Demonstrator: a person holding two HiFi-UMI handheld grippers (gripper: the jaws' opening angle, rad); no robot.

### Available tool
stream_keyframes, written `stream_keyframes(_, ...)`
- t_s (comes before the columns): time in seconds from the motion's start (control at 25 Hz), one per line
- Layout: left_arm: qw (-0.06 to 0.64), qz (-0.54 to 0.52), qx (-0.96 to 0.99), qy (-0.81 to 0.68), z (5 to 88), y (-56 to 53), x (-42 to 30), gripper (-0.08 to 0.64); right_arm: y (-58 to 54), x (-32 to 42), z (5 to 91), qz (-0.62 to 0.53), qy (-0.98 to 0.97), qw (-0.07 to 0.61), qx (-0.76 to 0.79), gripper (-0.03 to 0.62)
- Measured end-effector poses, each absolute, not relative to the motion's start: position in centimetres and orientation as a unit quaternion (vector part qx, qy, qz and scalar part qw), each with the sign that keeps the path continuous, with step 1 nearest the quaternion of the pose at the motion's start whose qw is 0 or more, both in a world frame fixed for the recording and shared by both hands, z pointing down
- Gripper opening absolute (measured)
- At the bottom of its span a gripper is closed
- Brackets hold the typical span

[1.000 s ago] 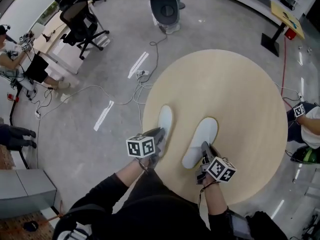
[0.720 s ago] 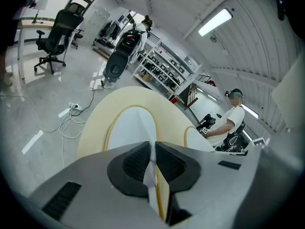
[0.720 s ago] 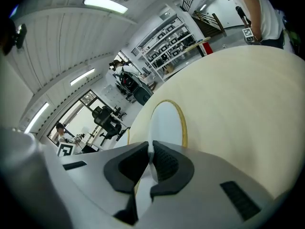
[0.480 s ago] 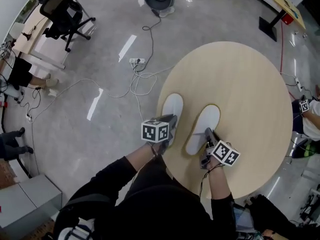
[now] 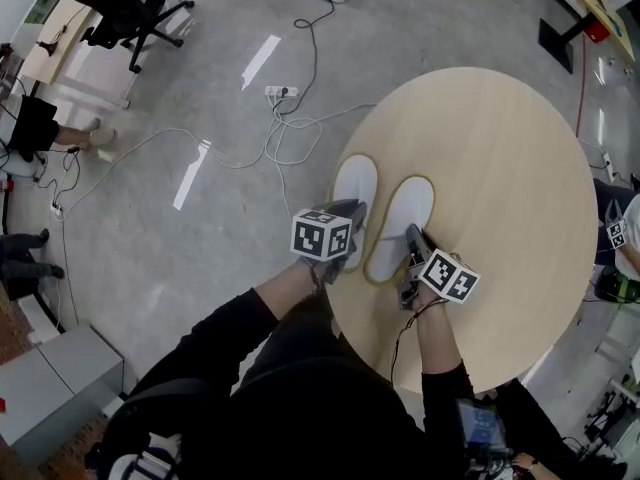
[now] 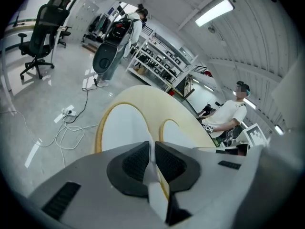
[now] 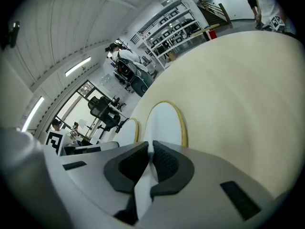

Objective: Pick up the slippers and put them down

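1. A grey polished floor (image 5: 190,268) is taking up the left of the head view, with a round wooden table (image 5: 500,138) standing at the right.
2. At 10 o'clock from the table, a black office chair (image 5: 128,6) is standing on the floor. Nearer the table, a power strip (image 5: 281,92) is lying with white cables (image 5: 290,143) looping from it.
3. The left gripper (image 5: 350,226) is reaching in from 6 o'clock. Its marker cube (image 5: 322,236) is facing up at the table's 9 o'clock edge.
4. In the left gripper view, its jaws are squeezing almost together on the thin heel rim of the left slipper (image 6: 125,128).
5. The left slipper (image 5: 356,182), white with a tan edge, is lying at the table's 9 o'clock rim. Its toe is pointing to 12 o'clock.
6. The right slipper (image 5: 406,211) is lying just beside it at 3 o'clock, toe pointing toward 1 o'clock, further in on the wood.
7. The right gripper (image 5: 412,243) is coming in from 5 o'clock at that slipper's heel, its marker cube (image 5: 448,275) sitting behind.
8. In the right gripper view, its jaws are pinching nearly closed on the heel rim of the right slipper (image 7: 164,120).
9. Whether both soles are fully resting on the wood cannot be told.
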State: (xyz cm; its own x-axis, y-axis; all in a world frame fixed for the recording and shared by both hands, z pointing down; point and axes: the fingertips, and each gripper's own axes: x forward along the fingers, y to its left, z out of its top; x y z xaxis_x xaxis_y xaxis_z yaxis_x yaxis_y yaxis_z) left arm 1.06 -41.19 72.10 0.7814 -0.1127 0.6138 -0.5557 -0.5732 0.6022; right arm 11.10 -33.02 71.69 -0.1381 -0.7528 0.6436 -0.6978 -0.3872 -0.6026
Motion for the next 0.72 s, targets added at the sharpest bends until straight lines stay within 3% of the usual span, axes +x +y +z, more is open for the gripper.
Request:
stream_keyframes(0.52, 0.415, 0.271, 0.850, -0.176, 72.5, -41.9, 0.0, 0.039, -35.4, 9.1, 72.4, -0.517, 0.564, 0.010, -0.644, 0.031)
stream_keyframes(0.72, 0.411, 0.273, 0.852, -0.174, 72.6, -41.8, -0.1, 0.170, -35.4, 9.0, 72.7, -0.504, 0.563, 0.000, -0.655, 0.054)
